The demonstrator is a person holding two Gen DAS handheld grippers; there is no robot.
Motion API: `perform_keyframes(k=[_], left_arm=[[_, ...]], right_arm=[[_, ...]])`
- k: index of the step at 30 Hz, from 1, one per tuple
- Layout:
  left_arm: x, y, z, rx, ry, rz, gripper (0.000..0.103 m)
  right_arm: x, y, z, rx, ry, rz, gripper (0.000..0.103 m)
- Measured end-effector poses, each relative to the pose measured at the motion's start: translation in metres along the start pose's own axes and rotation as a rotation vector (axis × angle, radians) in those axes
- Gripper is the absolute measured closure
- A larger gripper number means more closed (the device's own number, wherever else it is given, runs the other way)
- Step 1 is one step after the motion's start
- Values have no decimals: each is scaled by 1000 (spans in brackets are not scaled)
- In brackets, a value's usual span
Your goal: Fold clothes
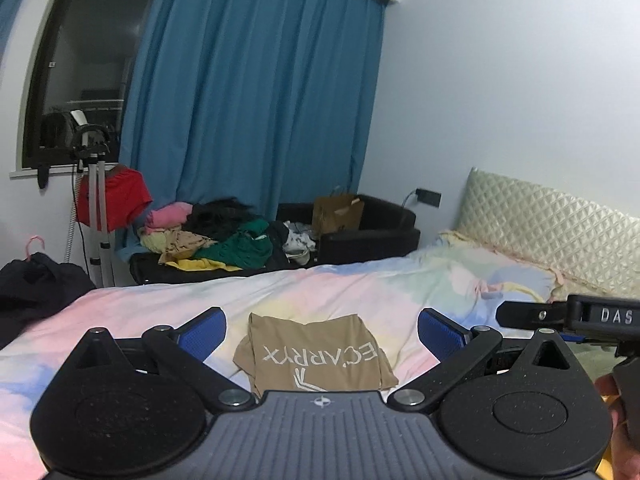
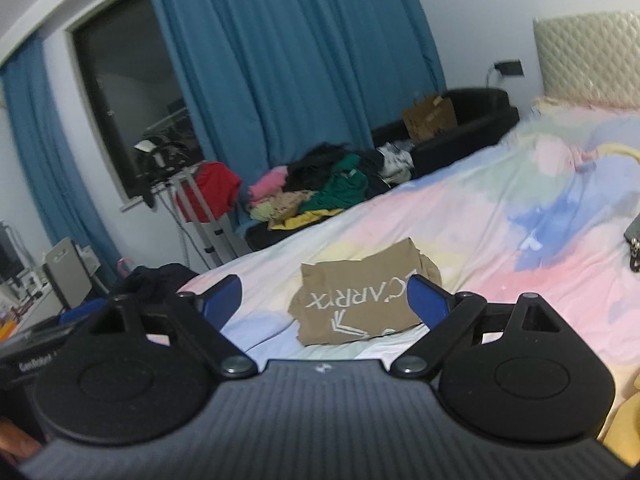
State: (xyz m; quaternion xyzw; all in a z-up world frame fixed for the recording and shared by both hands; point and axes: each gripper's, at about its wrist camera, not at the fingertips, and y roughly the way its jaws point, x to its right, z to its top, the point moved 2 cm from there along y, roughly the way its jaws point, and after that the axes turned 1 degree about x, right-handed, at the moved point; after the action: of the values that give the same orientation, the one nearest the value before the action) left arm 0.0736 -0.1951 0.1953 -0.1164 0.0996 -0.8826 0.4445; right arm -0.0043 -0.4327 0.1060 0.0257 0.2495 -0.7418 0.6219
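folded shirt (image 1: 316,354) flat on bed (image 1: 360,292), near front edge, between open fingers of left gripper (image 1: 320,334); right gripper (image 2: 320,300) also spread, above same shirt, its right finger overlapping shirt edge in view; clothes pile (image 1: 216,236) on sofa (image 1: 360,236) behind bed; paper bag (image 1: 338,210) on sofa, right of pile; tripod (image 1: 96,208) left of pile, before window (image 1: 84,64); curtain (image 1: 256,92) behind sofa; headboard (image 1: 552,228) at bed's right end; dark garment (image 1: 36,288) left of bed
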Motion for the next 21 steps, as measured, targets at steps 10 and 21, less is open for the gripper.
perform_keyframes(k=[10,21], left_arm=[[9,-82,-57,48,4,42,0],[-13,-88,-103,64,-44,110,0]], right_arm=[[-17,-46,-72,97,-118,30,12],[-24,-35,-119,118,-196,-27,12]])
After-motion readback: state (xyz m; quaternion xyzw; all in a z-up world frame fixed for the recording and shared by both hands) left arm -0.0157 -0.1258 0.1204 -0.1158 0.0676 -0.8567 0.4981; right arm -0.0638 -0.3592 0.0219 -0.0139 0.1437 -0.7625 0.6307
